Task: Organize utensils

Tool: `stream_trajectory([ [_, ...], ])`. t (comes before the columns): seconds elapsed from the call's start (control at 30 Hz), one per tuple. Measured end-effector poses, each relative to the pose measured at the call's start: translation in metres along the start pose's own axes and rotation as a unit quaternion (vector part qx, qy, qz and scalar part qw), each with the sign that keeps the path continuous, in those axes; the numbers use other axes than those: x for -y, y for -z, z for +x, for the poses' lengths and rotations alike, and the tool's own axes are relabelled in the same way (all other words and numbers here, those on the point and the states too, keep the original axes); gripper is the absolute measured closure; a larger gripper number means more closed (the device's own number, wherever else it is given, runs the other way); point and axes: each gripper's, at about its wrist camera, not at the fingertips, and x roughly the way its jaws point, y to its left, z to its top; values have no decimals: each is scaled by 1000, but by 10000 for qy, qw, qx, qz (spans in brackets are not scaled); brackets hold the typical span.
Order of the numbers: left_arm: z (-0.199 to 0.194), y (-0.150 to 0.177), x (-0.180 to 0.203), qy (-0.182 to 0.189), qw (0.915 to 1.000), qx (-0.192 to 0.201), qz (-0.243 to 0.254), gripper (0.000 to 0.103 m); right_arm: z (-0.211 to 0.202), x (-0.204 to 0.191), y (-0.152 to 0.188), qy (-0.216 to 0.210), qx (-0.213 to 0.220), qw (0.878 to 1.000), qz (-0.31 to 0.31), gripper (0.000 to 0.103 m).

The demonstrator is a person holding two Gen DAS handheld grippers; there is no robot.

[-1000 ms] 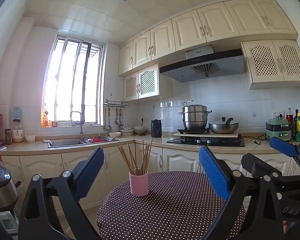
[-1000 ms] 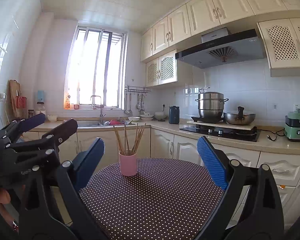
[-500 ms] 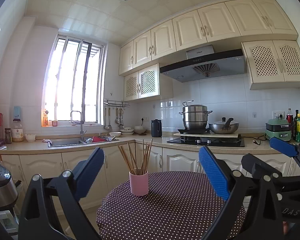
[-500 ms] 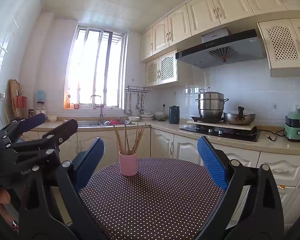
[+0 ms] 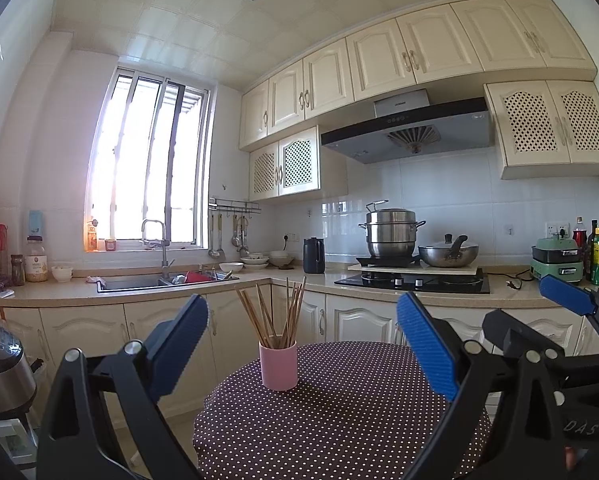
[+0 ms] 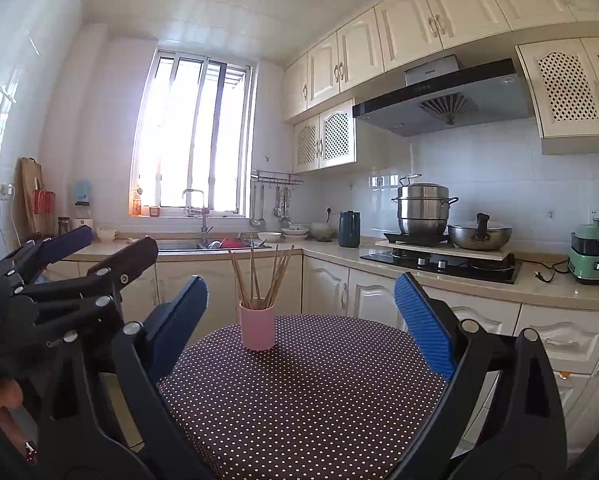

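the chopsticks stood bunched in a pink cup, tips down, their upper ends fanning out above the rim. the cup sat upright toward the far left part of a round table covered in a dark polka-dot cloth, with nothing else on the cloth that the views showed.

by the look of them the chopsticks were thin wooden sticks: light, stiff and smooth, likely to slip or swivel if pinched at one end. the best hold seemed to be on the splayed upper shafts, well above the rim, taking one or a few at a time and lifting straight up. the cup looked small and light and could tip or slide if the sticks dragged against its wall.

the left tool hung at the near side of the table, its blue-padded fingers spread wide and holding nothing, well apart from the cup. the right tool was likewise spread and empty, level with it.

beyond the table ran a kitchen counter with a sink, and a steamer pot on the stove.
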Motion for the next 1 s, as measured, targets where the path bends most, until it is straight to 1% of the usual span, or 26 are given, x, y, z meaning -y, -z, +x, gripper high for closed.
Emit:
stream_trajectory([
  [1.0, 1, -4, 2, -12, 10000, -66, -5, 9, 1, 1, 2, -30, -9, 10000, -3, 10],
])
